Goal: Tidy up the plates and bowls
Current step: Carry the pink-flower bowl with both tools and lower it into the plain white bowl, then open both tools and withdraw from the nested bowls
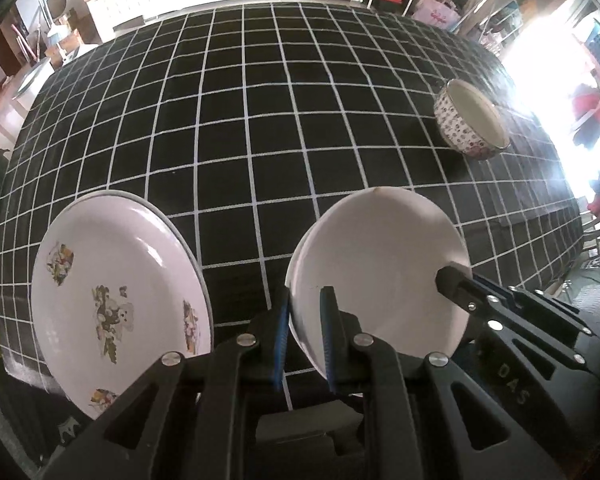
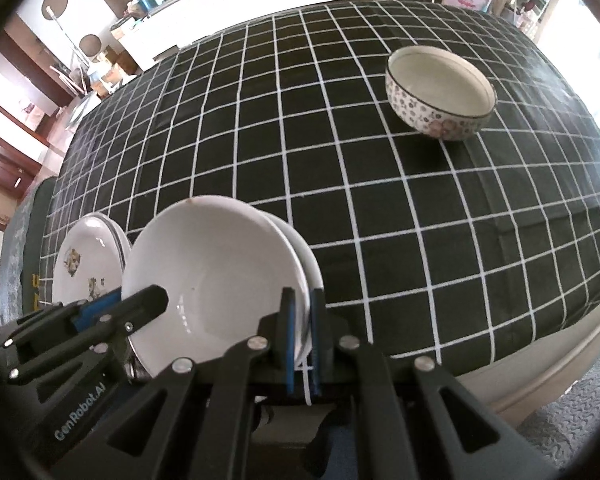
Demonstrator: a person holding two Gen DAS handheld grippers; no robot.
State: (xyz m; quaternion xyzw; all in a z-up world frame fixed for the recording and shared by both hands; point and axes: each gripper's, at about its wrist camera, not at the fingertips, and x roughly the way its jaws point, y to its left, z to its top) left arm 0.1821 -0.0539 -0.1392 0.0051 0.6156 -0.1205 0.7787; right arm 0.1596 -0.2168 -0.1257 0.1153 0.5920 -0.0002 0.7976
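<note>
A plain white bowl (image 1: 380,268) sits near the table's front edge; in the right wrist view it (image 2: 220,264) appears nested in another white bowl (image 2: 310,268). My left gripper (image 1: 305,336) is shut on its left rim. My right gripper (image 2: 302,344) is shut on its right rim, seemingly around both rims. Each gripper shows in the other's view, the right gripper (image 1: 460,284) and the left gripper (image 2: 140,304). A stack of white plates with bear prints (image 1: 116,300) lies to the left (image 2: 88,268). A flower-patterned bowl (image 2: 440,92) stands apart at the far right (image 1: 470,120).
The table has a black cloth with a white grid (image 1: 260,120). Its front edge is just under the grippers and its right edge (image 2: 540,352) drops to the floor. Shelves and clutter stand beyond the far edge.
</note>
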